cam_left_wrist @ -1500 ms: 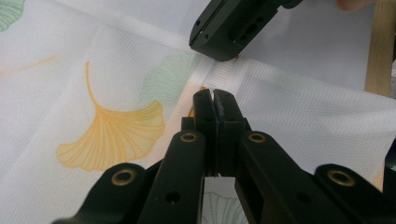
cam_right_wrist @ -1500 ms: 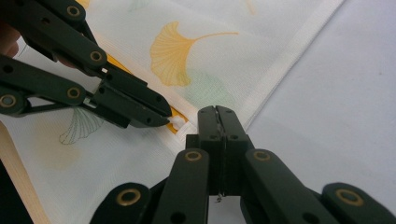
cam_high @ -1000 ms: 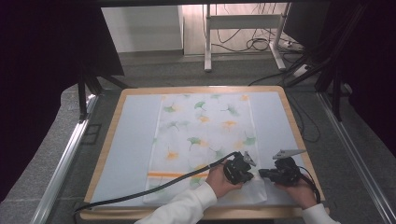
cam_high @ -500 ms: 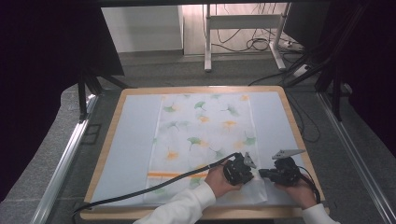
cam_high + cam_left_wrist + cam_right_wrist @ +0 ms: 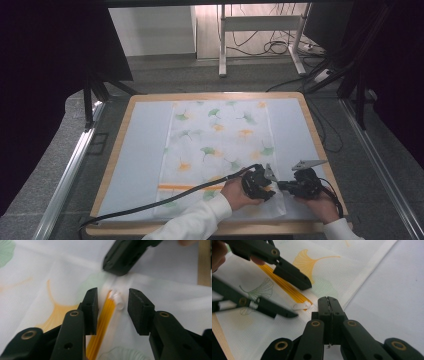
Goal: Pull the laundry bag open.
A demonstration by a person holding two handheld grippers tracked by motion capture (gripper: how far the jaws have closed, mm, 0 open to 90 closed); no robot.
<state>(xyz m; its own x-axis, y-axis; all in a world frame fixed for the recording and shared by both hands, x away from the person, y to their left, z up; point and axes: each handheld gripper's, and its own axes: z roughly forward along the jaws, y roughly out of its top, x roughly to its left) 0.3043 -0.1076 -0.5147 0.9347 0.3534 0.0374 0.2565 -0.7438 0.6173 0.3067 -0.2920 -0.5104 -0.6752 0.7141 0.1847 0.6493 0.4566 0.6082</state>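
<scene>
White leaf-printed cloth [image 5: 220, 150] is spread on the tabletop [image 5: 140, 150]; its orange zipper [image 5: 103, 322] is straddled by the open left gripper [image 5: 112, 310], its edge pinched by the closed right gripper [image 5: 328, 303]

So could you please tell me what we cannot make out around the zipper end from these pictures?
- Whether the right gripper pinches any cloth: right gripper view, its shut jaws hide what lies between them.
- The zipper pull: left gripper view, blurred; high view, too small.
- The orange zipper near end: left gripper view, cut off by the bottom edge.
- The left gripper opening: high view, too small.
</scene>
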